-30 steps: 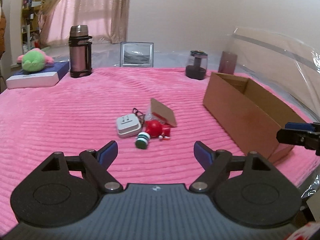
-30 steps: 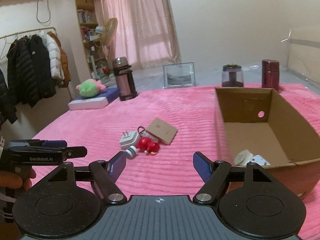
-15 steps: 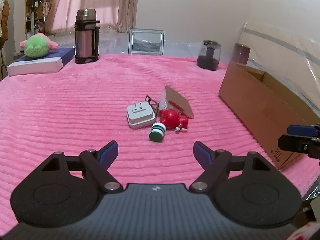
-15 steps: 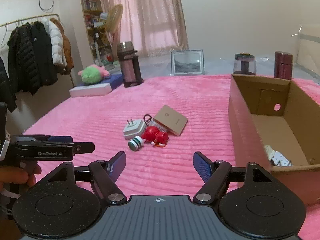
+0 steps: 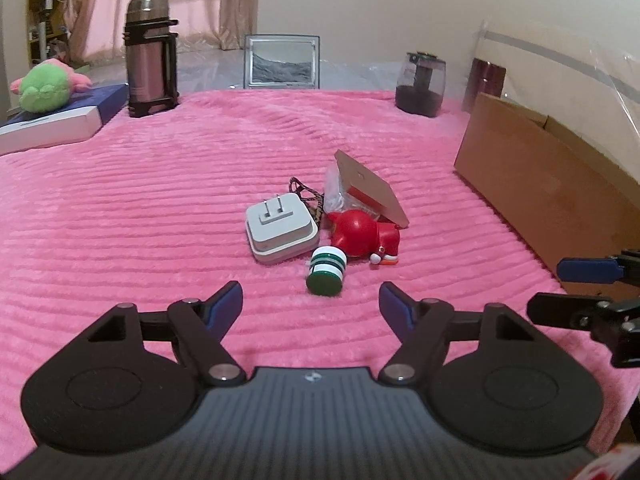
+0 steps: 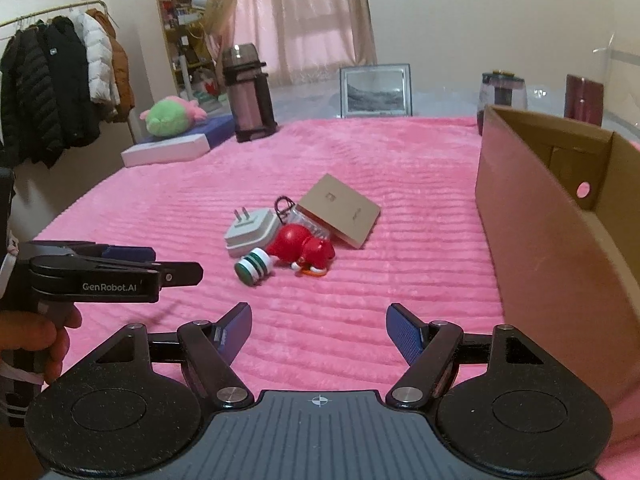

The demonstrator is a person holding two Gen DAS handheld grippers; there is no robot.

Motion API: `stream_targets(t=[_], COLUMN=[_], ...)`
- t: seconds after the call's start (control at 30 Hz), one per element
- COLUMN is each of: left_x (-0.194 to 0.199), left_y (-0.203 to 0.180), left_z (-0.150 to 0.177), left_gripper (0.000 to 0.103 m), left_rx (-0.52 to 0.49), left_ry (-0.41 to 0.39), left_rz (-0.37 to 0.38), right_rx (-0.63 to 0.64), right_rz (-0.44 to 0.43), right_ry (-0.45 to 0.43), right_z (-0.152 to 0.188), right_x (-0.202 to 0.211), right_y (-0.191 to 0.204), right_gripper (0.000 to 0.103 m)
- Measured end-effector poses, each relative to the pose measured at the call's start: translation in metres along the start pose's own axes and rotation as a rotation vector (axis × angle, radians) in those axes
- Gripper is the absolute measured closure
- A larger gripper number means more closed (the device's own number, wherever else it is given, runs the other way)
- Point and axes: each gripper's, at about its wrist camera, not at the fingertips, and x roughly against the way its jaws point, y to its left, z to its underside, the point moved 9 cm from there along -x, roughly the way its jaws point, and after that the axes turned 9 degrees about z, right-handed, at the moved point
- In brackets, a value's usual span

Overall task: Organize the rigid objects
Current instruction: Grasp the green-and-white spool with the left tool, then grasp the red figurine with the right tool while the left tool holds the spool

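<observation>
Both grippers, left gripper point(image 5: 311, 303) narrowing and right gripper point(image 6: 319, 326), are hanging half-open, empty; spool point(image 5: 326, 269) looks light, rigid, rolling easily, so pinching its flat ends suits.

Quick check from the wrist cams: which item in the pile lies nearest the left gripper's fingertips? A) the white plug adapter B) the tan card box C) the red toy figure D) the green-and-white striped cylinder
D: in the left wrist view the green-and-white striped cylinder lies just ahead of the open left gripper, with the white plug adapter, red toy figure and tan card box farther back.

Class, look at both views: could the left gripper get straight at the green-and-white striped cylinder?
Probably yes: the left gripper has empty, open jaws, which have just been closing, and only bare pink blanket before the green-and-white striped cylinder.
</observation>
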Motion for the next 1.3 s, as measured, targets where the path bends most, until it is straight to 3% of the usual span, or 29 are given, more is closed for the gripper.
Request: stream_targets(t=[0.37,0.63,0.73,0.87,1.3], left_x=[-0.061,-0.094,-0.096,-0.092,-0.054], left_y=[0.003,0.01,0.012,0.013,0.055], left_z=[-0.003,0.001,0.001,0.002,-0.008], left_gripper=[0.054,0.065,0.075,0.075,0.075], left_rx=[-0.055,-0.037,-0.022,-0.009,0.015], left_ry=[0.041,0.07,0.067,0.057,-0.011], left_rz=[0.047,0.078,0.099,0.118,0.029], right_rx=[-0.022,-0.027,-0.025,-0.026,-0.039], right_rz=[0.021,0.035,0.039,0.042,0.01], right_ry=[0.033,0.059,0.063,0.065,0.033], right_z=[0.001,0.004,0.005,0.004,-0.022], right_x=[-0.05,-0.074,-0.079,-0.086,-0.12], right_y=[-0.007,-0.013,-0.014,-0.013,0.026], right_gripper=[0.032,0.032,0.032,0.032,0.032])
